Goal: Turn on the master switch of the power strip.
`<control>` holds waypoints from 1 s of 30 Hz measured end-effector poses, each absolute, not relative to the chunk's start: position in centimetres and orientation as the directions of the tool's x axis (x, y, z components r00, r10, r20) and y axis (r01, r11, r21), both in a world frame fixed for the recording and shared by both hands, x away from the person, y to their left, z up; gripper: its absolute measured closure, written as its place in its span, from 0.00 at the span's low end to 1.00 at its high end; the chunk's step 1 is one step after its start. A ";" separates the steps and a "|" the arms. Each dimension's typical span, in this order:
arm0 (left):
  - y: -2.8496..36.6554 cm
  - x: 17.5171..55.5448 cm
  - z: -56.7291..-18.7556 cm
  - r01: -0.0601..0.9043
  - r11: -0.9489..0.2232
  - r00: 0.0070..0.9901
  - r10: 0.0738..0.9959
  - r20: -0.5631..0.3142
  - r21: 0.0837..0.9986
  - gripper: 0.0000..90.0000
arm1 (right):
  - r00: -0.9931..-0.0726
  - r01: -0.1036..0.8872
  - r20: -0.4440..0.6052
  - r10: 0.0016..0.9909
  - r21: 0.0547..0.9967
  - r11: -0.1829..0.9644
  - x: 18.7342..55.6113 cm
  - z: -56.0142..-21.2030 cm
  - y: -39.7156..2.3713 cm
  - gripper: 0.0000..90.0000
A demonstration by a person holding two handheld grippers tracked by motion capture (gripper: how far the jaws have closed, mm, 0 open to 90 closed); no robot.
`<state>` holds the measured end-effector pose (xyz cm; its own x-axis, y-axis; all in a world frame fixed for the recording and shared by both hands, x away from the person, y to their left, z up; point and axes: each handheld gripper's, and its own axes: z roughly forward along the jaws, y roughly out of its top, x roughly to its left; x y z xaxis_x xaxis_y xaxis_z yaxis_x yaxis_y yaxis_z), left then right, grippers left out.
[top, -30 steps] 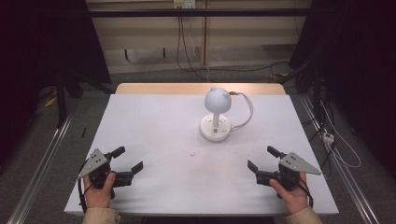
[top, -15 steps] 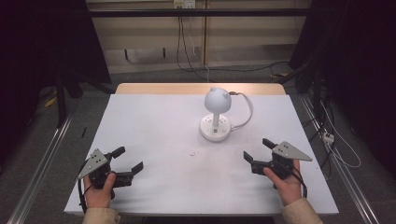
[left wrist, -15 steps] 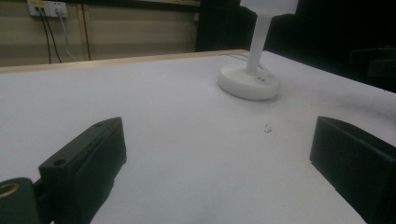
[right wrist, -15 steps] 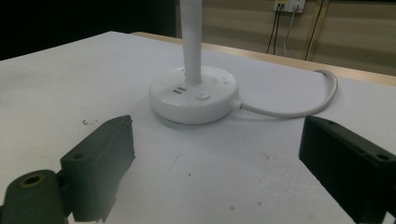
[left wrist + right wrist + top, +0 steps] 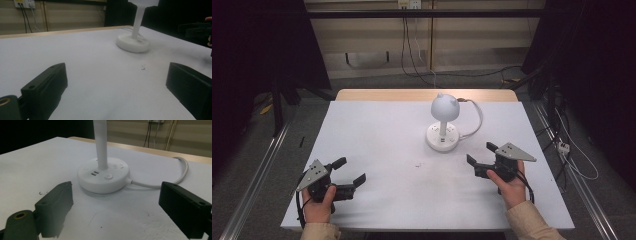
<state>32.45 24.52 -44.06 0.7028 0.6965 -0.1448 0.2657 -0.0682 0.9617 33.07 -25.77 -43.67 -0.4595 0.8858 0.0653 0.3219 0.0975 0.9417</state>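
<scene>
A small white desk lamp (image 5: 444, 107) with a round head stands on a round base (image 5: 442, 138) in the middle of the white table (image 5: 382, 135). Its white cable (image 5: 475, 122) loops off to the right and back. My right gripper (image 5: 479, 152) is open and empty, a short way right of and nearer than the base. In the right gripper view the base (image 5: 103, 176) lies close ahead between the spread jaws, showing USB ports and a round button (image 5: 108, 176). My left gripper (image 5: 352, 170) is open and empty near the front left; the lamp base (image 5: 133, 43) is far ahead of it.
A small dark speck (image 5: 417, 165) marks the table in front of the lamp. A wooden strip (image 5: 427, 95) runs along the far table edge. Cables and a power strip (image 5: 562, 146) lie on the floor to the right. Metal rails flank the table.
My right gripper has moved forward and to the left, closer to the lamp base. The left gripper and the lamp have stayed in place.
</scene>
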 end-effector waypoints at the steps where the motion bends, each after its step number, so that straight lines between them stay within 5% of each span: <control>1: 24.5 32.4 -44.0 0.266 -0.066 0.702 0.697 -0.146 0.962 0.04 | -0.459 0.325 0.063 0.886 0.940 0.102 33.2 -43.7 -25.7 0.13; 30: 24.6 32.5 -44.0 0.264 -0.069 0.701 0.699 -0.142 0.962 0.04 | -0.454 0.340 0.036 0.890 0.931 0.136 36.4 -43.1 -24.2 0.17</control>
